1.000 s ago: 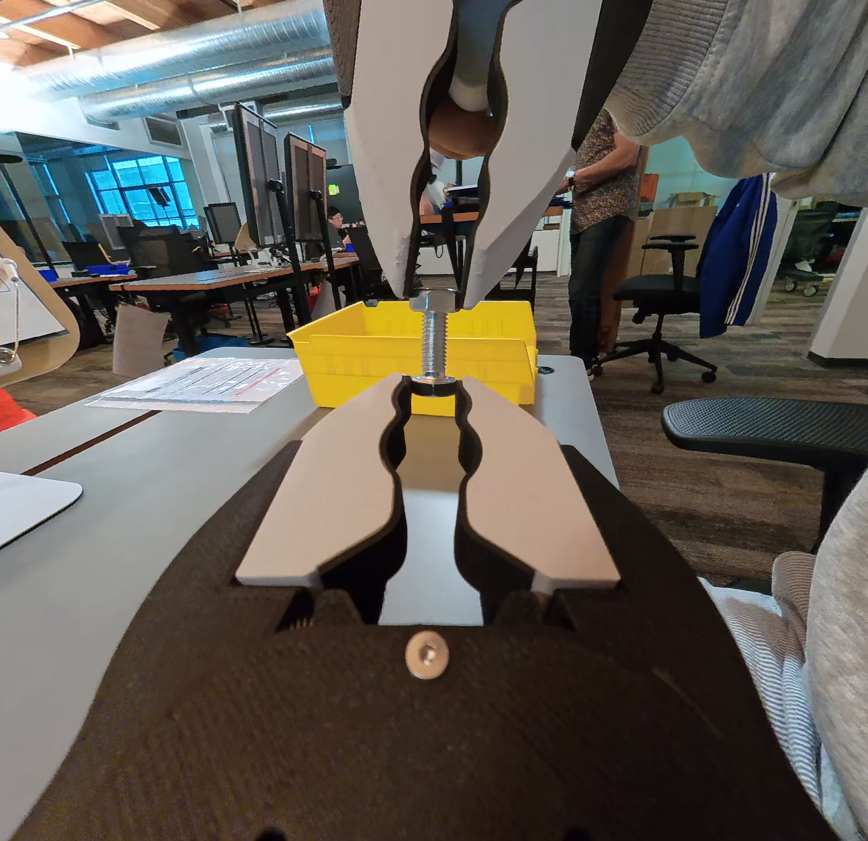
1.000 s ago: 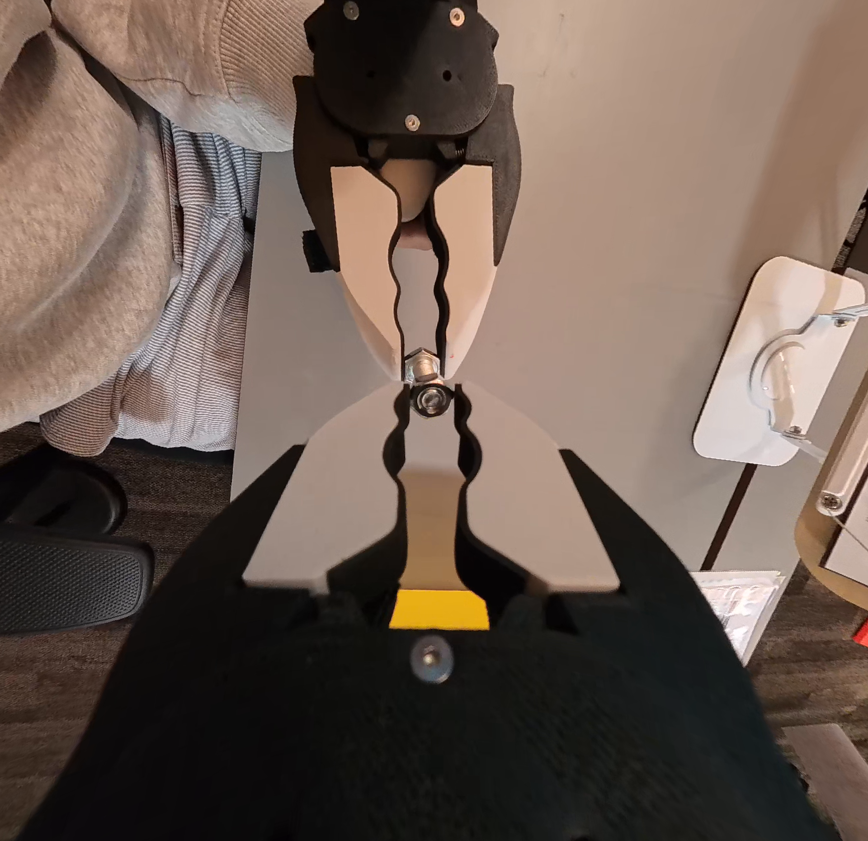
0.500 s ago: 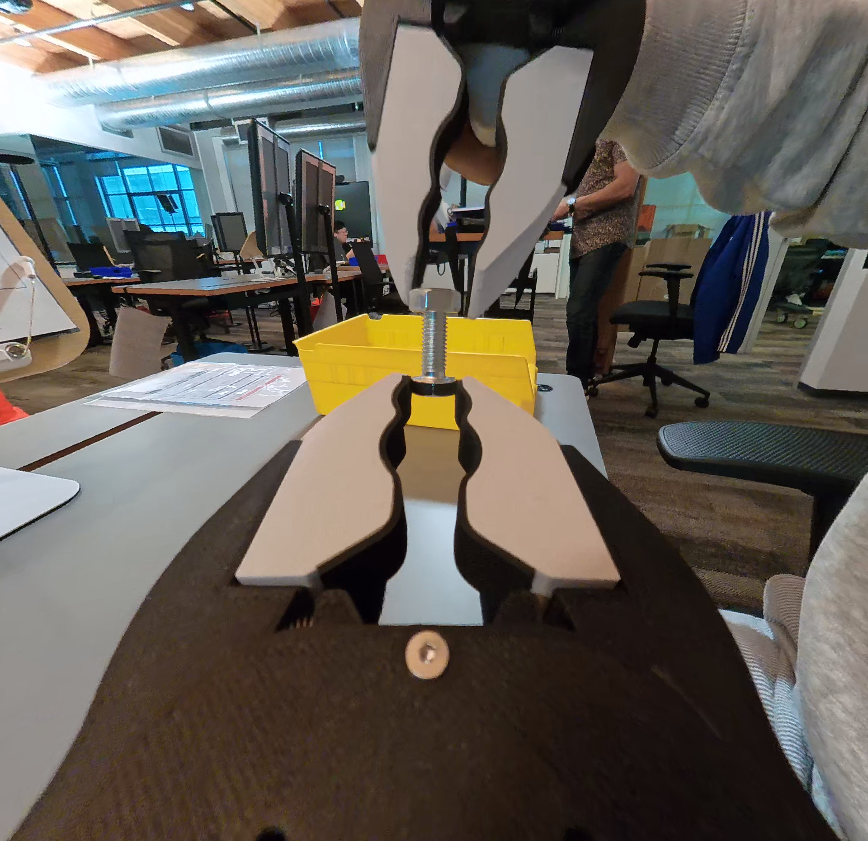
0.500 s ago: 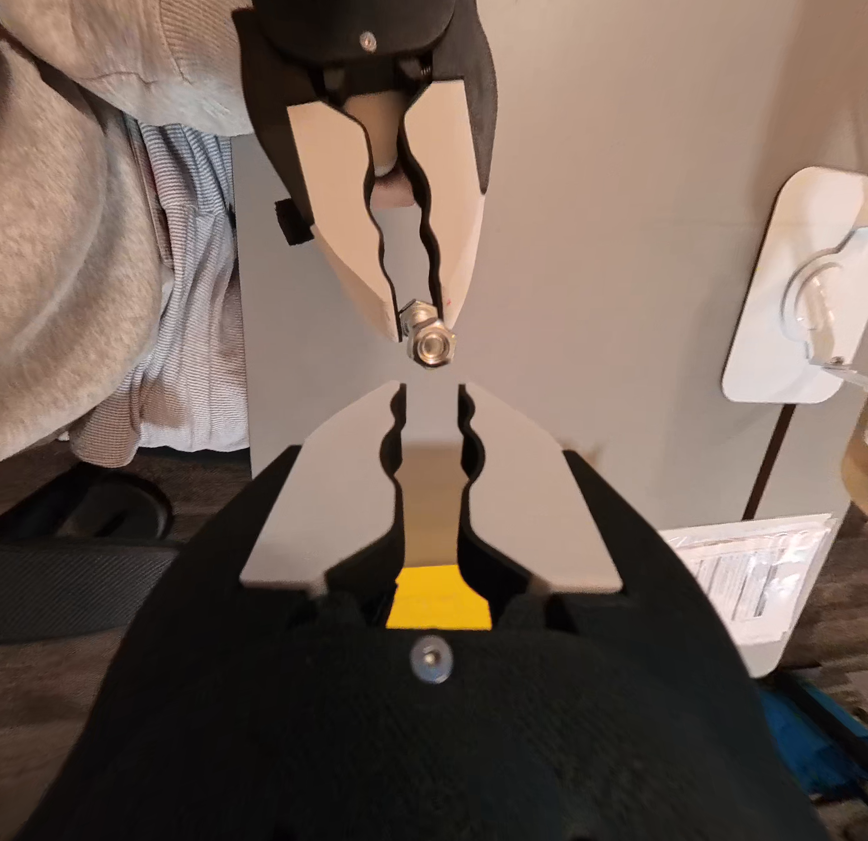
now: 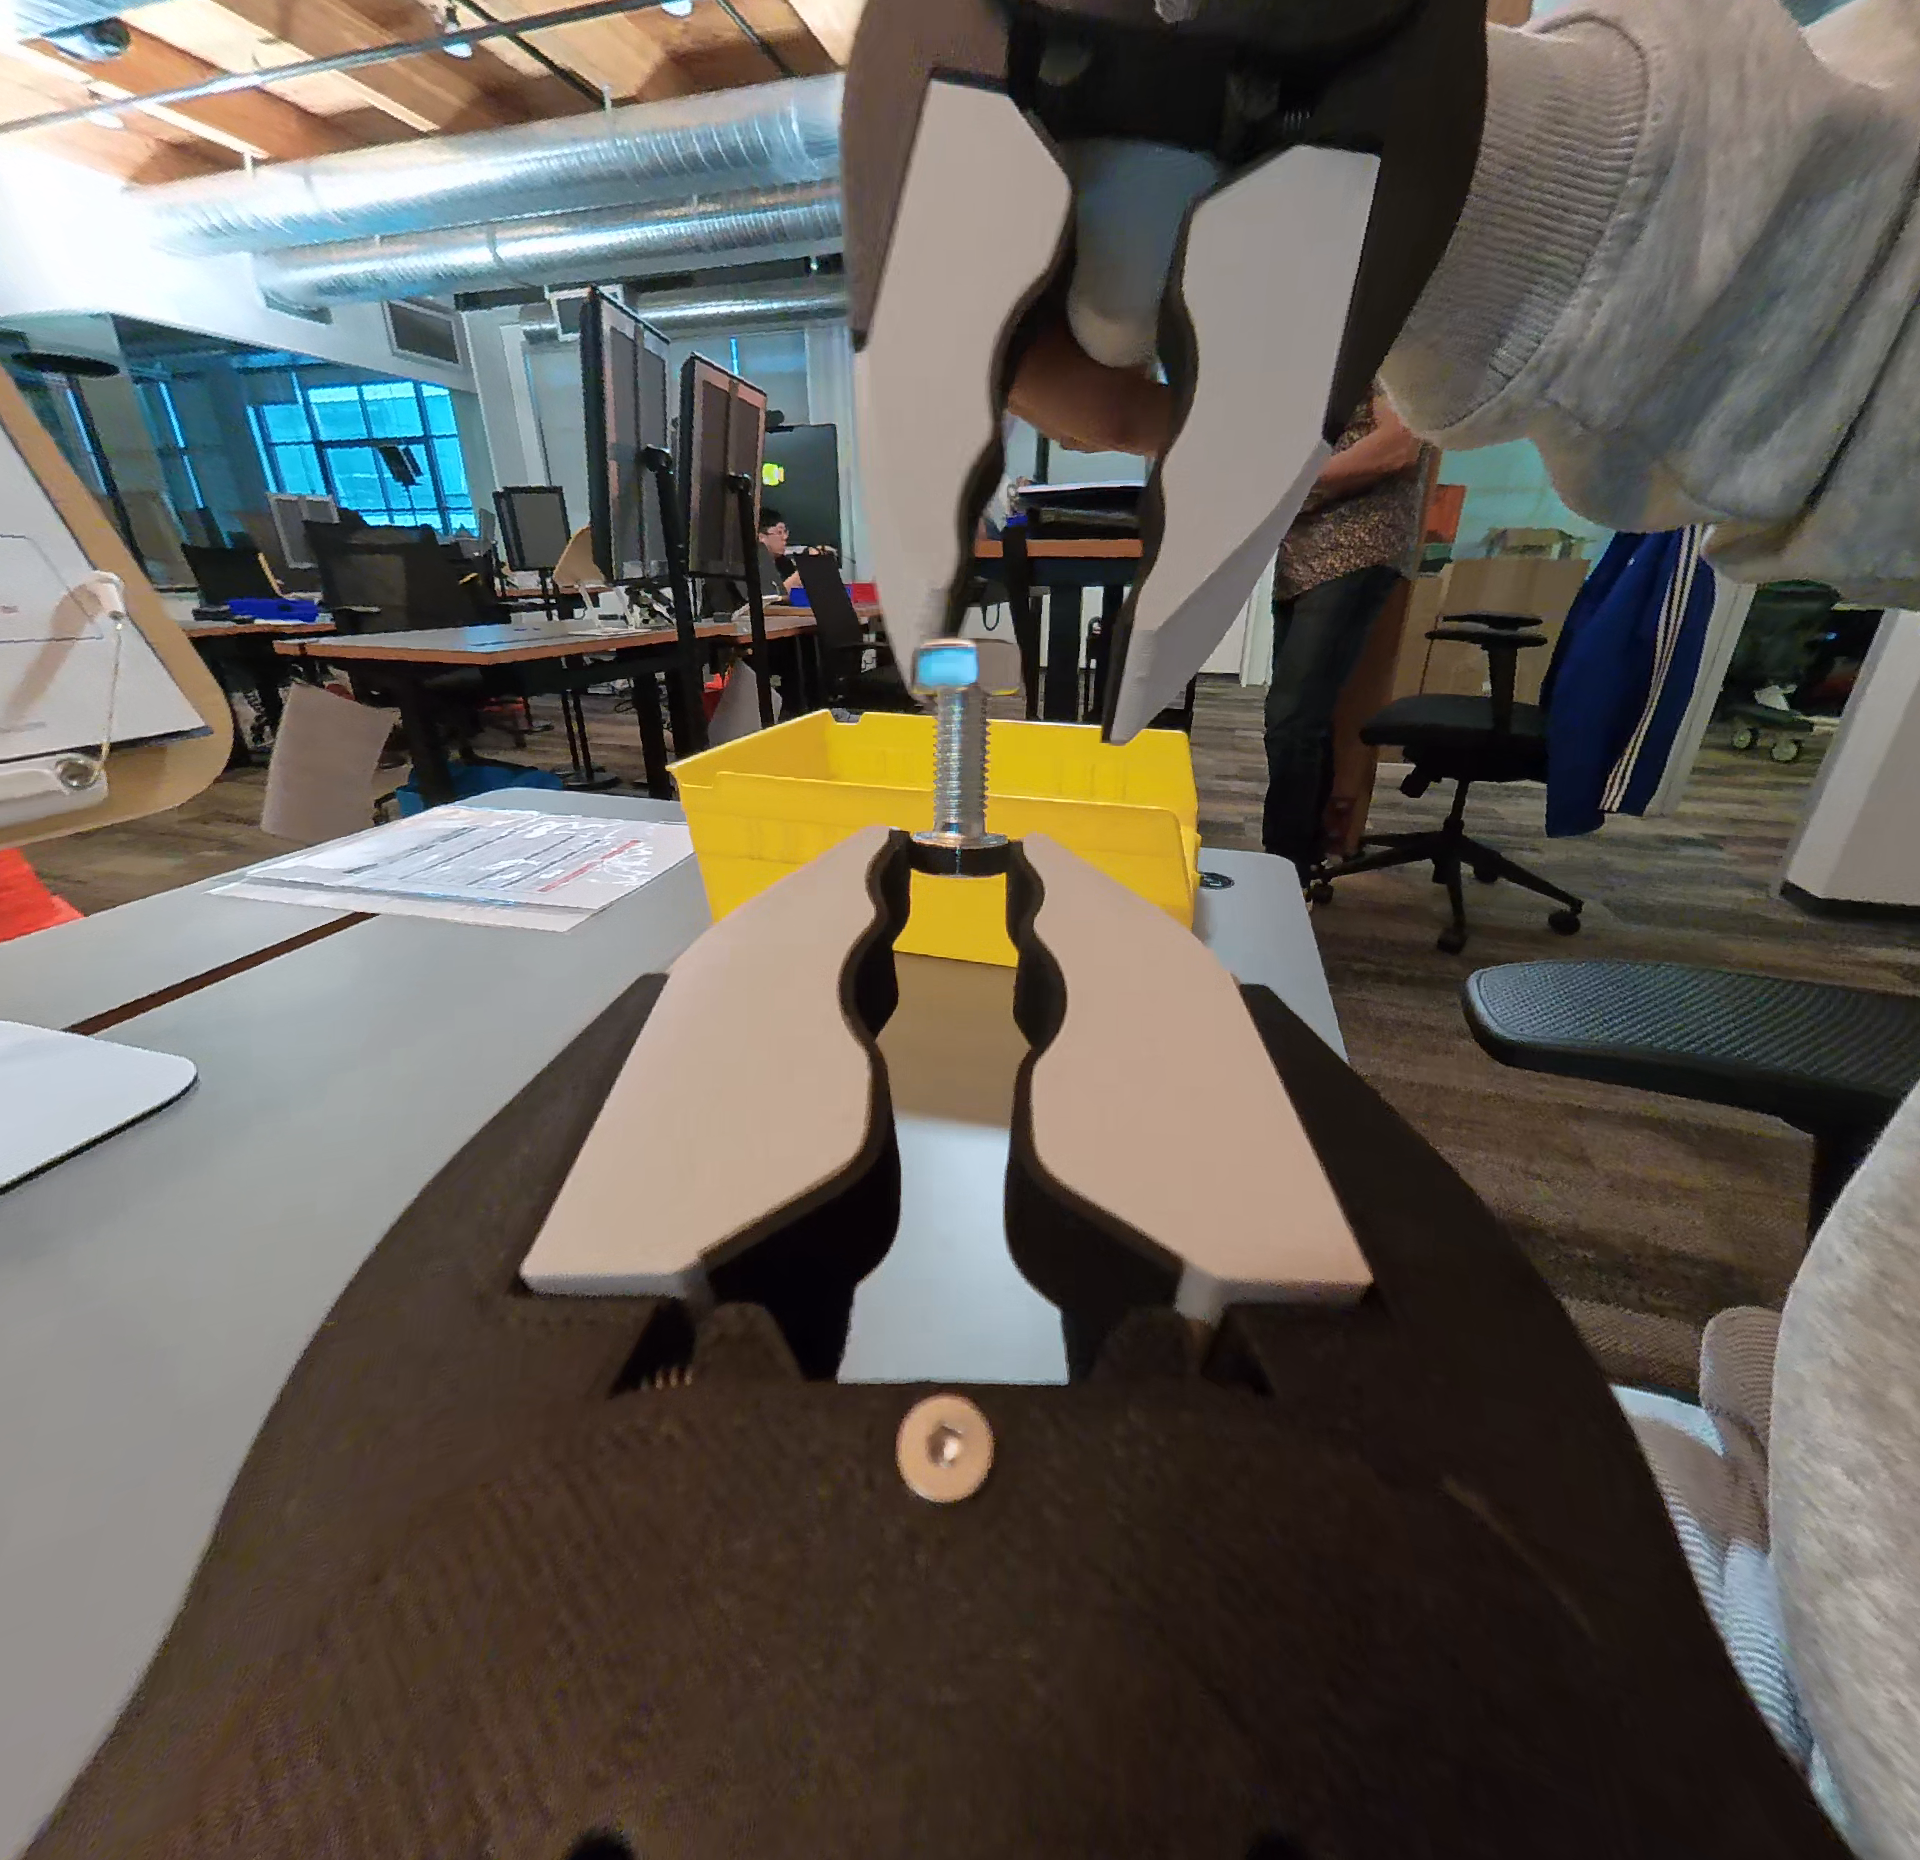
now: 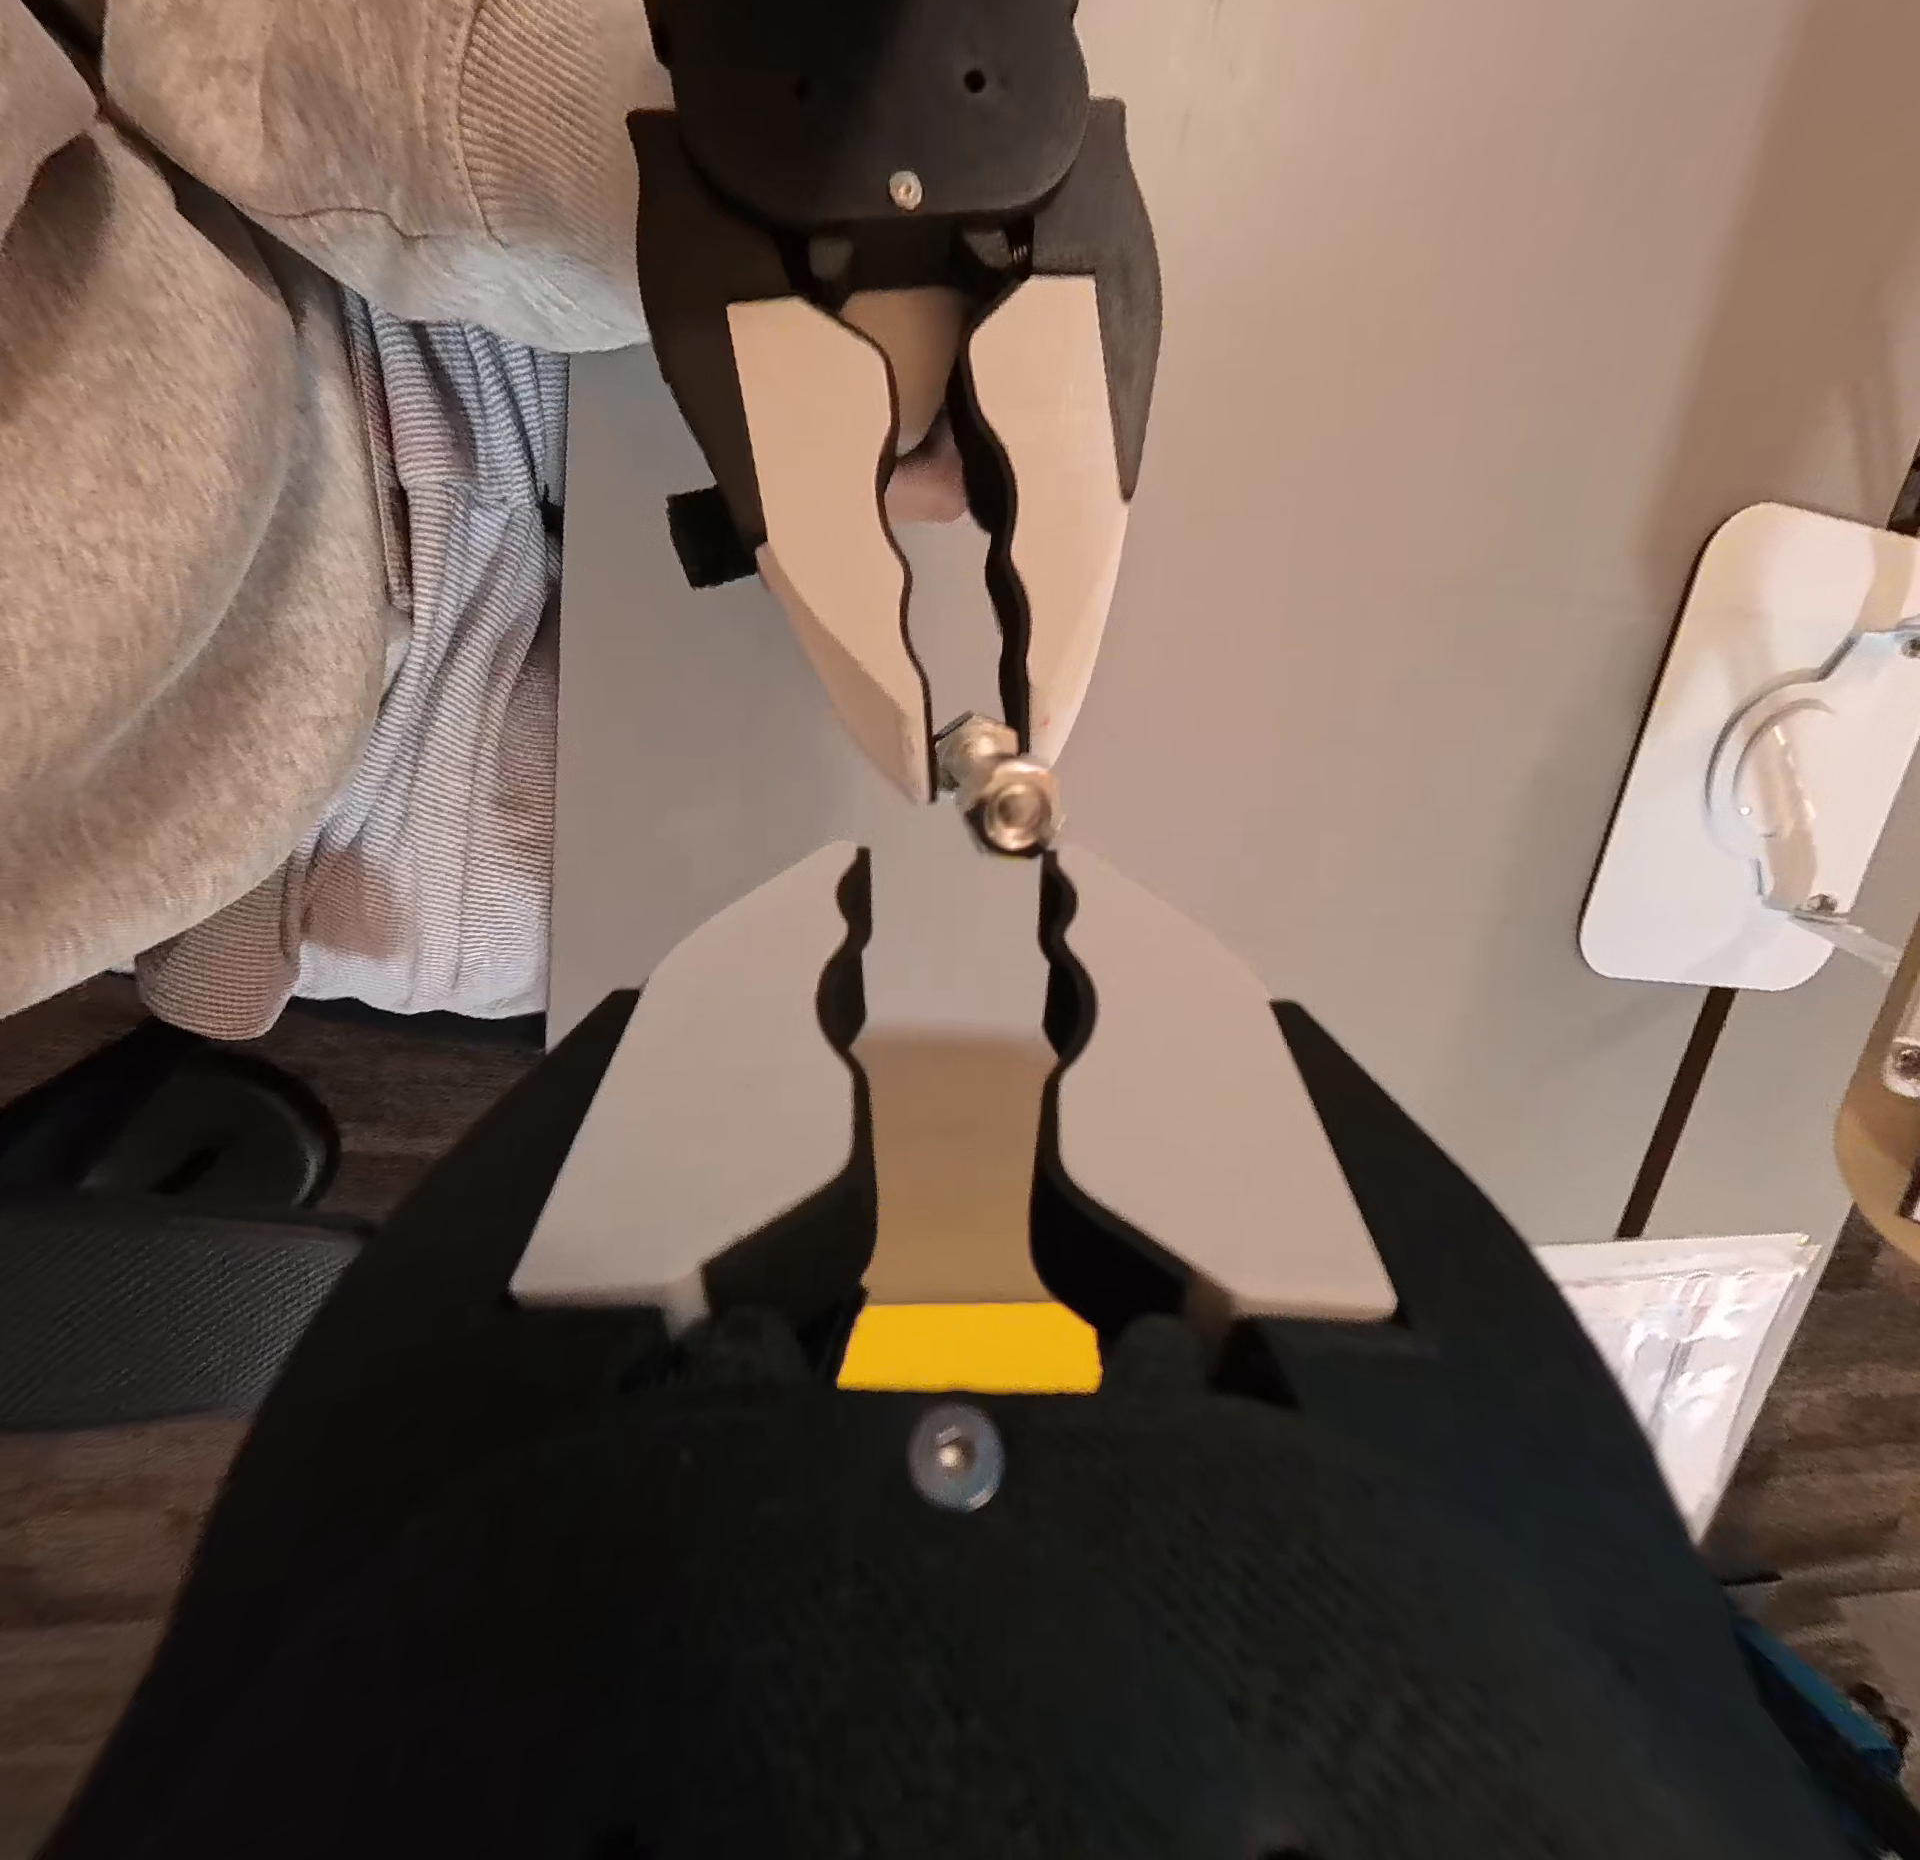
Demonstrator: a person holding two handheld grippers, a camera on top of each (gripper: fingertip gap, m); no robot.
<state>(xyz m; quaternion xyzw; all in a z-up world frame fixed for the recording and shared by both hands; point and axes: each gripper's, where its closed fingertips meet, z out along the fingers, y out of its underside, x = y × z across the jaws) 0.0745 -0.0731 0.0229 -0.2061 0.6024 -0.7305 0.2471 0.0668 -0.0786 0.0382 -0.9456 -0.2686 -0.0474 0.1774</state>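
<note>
My left gripper (image 5: 956,860) is shut on the head of a silver bolt (image 5: 958,771) and holds it upright above the grey table (image 5: 312,1031). A silver nut (image 5: 945,665) sits on the bolt's top end. My right gripper (image 5: 1023,688) hangs point-down just above the nut, open and empty, one tip beside the nut and the other off to the right. In the right wrist view my right gripper (image 6: 956,860) is open, with the nut (image 6: 1018,813) just past its tips. The left gripper (image 6: 977,771) there clamps the bolt.
A yellow bin (image 5: 1091,844) stands on the table behind the bolt. Papers (image 5: 457,860) lie to the left. A white stand base (image 6: 1745,750) sits on the table. A black mesh chair (image 5: 1704,1031) is off the table's right edge. Grey sleeves are close by. Both grippers' tips are close together, under 4 cm apart.
My right gripper was shut on the nut atop the bolt. It has opened, let go and drawn back upward. The nut stays on the bolt. The left gripper keeps its hold.
</note>
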